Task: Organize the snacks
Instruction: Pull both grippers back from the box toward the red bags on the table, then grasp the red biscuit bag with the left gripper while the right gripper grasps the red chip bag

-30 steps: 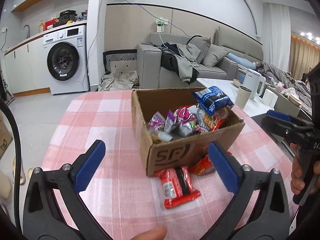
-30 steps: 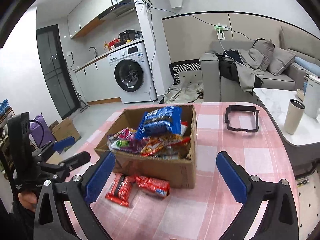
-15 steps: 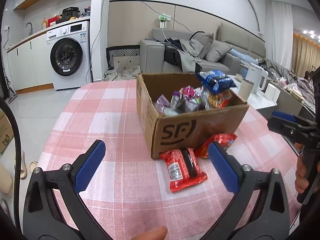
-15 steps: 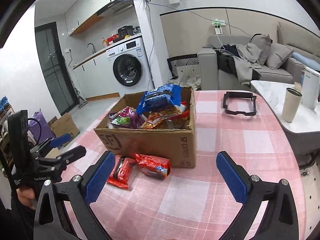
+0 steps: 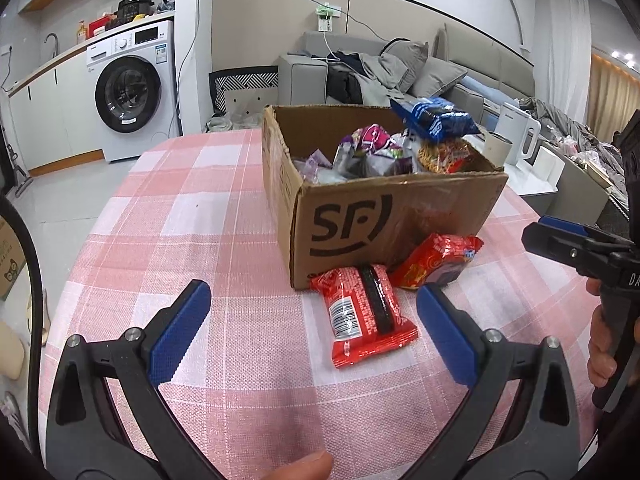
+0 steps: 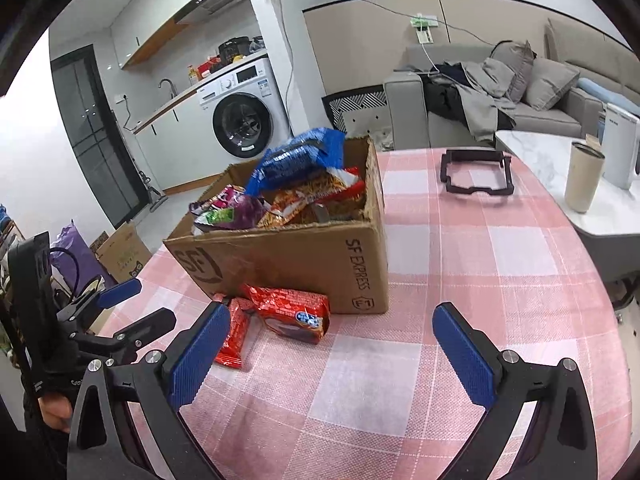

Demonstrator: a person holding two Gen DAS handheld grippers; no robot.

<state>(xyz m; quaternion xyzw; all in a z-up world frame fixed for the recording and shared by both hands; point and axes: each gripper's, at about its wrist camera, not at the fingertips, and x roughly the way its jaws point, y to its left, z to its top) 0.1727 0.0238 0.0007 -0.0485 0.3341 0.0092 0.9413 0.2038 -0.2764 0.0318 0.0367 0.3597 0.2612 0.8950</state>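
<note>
A brown SF cardboard box (image 5: 384, 216) (image 6: 304, 256) full of snack packets stands on the pink checked tablecloth. A blue packet (image 5: 436, 120) (image 6: 296, 160) sticks out on top. Two red snack packets lie on the cloth against the box front: one with a black stripe (image 5: 364, 312) (image 6: 232, 332) and one with a round picture (image 5: 436, 260) (image 6: 292, 308). My left gripper (image 5: 312, 332) is open and empty, just short of the striped packet. My right gripper (image 6: 328, 348) is open and empty, near the other red packet; it shows at the right edge of the left wrist view (image 5: 576, 248).
A black plastic frame (image 6: 476, 172) lies on the table behind the box. A side table with a beige cup (image 6: 584, 176) and a white kettle (image 6: 620, 148) stands to the right. A washing machine (image 5: 132, 92) and a sofa (image 5: 400, 72) are beyond the table.
Both grippers have dropped lower and closer to the table, so the box and the two red packets look nearer. Both stayed open.
</note>
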